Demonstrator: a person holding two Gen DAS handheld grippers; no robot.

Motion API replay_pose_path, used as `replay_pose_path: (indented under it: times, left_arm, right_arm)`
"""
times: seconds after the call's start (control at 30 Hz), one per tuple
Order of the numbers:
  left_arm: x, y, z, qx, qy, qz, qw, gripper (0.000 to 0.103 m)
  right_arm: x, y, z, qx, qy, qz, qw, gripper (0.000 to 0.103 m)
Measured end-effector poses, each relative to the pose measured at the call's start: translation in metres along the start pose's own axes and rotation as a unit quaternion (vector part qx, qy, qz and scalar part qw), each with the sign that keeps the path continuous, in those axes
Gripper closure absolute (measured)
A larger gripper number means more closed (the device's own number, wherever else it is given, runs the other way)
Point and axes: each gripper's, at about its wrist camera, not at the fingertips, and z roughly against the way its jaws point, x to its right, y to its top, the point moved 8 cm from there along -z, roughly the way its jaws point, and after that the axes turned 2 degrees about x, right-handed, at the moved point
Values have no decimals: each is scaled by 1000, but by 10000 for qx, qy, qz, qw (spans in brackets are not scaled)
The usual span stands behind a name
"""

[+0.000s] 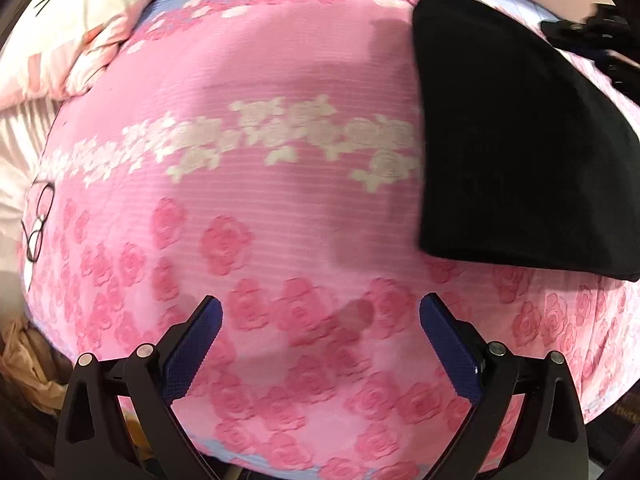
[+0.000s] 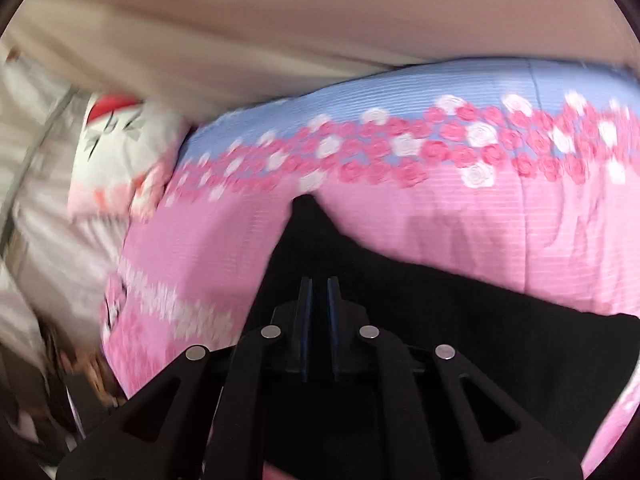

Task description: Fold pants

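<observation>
The left claw point(image 1: 320, 340) stands wide open with nothing between its blue pads point(image 1: 192, 348), hanging above bare rose-printed bedspread point(image 1: 240, 208). The right claw point(image 2: 319, 320) is closed with its pads nearly meeting; the pants lie dark right behind them, and I cannot make out any cloth pinched in the slit.

The black pants point(image 1: 520, 140) lie on the bed as a compact, flat, thick-edged block with straight sides, well to the right of the left claw and apart from it. Judging by that tidy shape, the folding looks largely or wholly done; at most a last fold, a smoothing or a shift of the bundle may remain, and neither claw appears to hold the cloth now.

The left wrist view gives the pants' outline almost whole, plus a cartoon-print pillow point(image 1: 76, 28) at the upper left and a pair of glasses point(image 1: 38, 220) at the bed's left edge. The right wrist view, blurred, sits just above the pants point(image 2: 480, 340) and shows only their far edge, but adds the blue border of the bedspread point(image 2: 400, 92) and the pale wall point(image 2: 280, 40) beyond
</observation>
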Motion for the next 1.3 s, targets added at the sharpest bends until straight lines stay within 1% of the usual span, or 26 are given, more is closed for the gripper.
replay_pose_path:
  times: [0.03,0.13,0.17,0.2,0.23,0.27,0.33,0.4,0.43,0.5,0.53,0.6,0.63,0.7,0.73,0.77,0.83,0.87,0.93,0.97,1.1,1.13,1.2,1.23,1.27,1.3]
  left_arm:
    - [-6,-2,1,-11,-17,64,10000,5]
    - [-23,-7,6,11,-32,249,9997,5]
    - [-27,-6,8,22,3,290,9996,5]
    - [-32,-5,11,51,36,337,9994,5]
    - [-37,-2,13,85,62,386,9992,5]
    - [-43,1,16,128,89,439,9989,5]
    - [-55,4,21,163,144,464,9987,5]
    - [-54,21,27,273,124,433,9986,5]
    - [-53,32,30,332,89,392,9986,5]
    - [-36,50,40,476,-12,243,9986,5]
    - [-25,58,45,547,-63,150,9984,5]
    - [9,77,51,672,-202,-147,9974,5]
    - [26,83,54,721,-240,-314,9966,5]
    - [69,94,56,772,-327,-663,9943,5]
    - [86,99,54,759,-360,-797,9933,5]
    - [112,102,52,742,-397,-1004,9914,5]
    - [146,104,47,753,-287,-1292,9883,5]
    - [166,106,42,776,-146,-1508,9854,5]
    - [185,108,33,801,144,-1758,9811,5]
    - [195,108,26,772,321,-1889,9784,5]
    - [204,103,11,612,639,-2016,9755,5]
    - [207,101,11,605,706,-2034,9747,5]
    - [209,101,9,602,858,-2068,9727,5]
    - [209,101,10,600,899,-2078,9722,5]
    - [212,101,9,592,955,-2086,9715,5]
    - [214,101,9,587,1012,-2091,9709,5]
  right_arm:
    - [-8,-9,0,-133,38,77,9999,94]
    - [-43,-60,-23,-814,210,508,9952,94]
    - [-54,-86,-41,-1138,150,827,9899,94]
    - [-57,-107,-54,-1278,9,1041,9863,94]
    - [-58,-113,-55,-1124,-35,1055,9880,94]
    - [-59,-110,-49,-1060,39,855,9907,94]
    - [-54,-99,-31,-963,452,249,9940,94]
    - [-26,-77,10,-333,468,-141,9982,94]
    - [-6,-70,29,-76,393,-320,9987,94]
    - [56,-64,72,366,-70,-808,9960,93]
    - [97,-68,97,566,-336,-1132,9914,93]
    - [153,-80,123,749,-655,-1710,9802,93]
    - [184,-91,133,825,-598,-2145,9714,93]
    - [210,-101,136,858,-452,-2400,9659,93]
    - [215,-104,132,861,-386,-2353,9673,93]
    - [216,-107,122,806,-170,-2317,9693,93]
    - [217,-111,106,741,343,-2339,9688,93]
    - [212,-113,99,752,538,-2255,9698,93]
    - [201,-112,96,826,762,-2068,9719,93]
    - [192,-110,97,912,998,-1980,9708,93]
    - [167,-96,108,1204,1596,-1680,9653,93]
    - [164,-93,109,1232,1626,-1580,9661,92]
    - [162,-88,103,1137,1371,-1265,9758,75]
    - [167,-87,99,1098,1162,-1209,9797,53]
    - [171,-86,96,1091,1004,-1213,9815,36]
    - [177,-84,95,1135,886,-1226,9820,33]
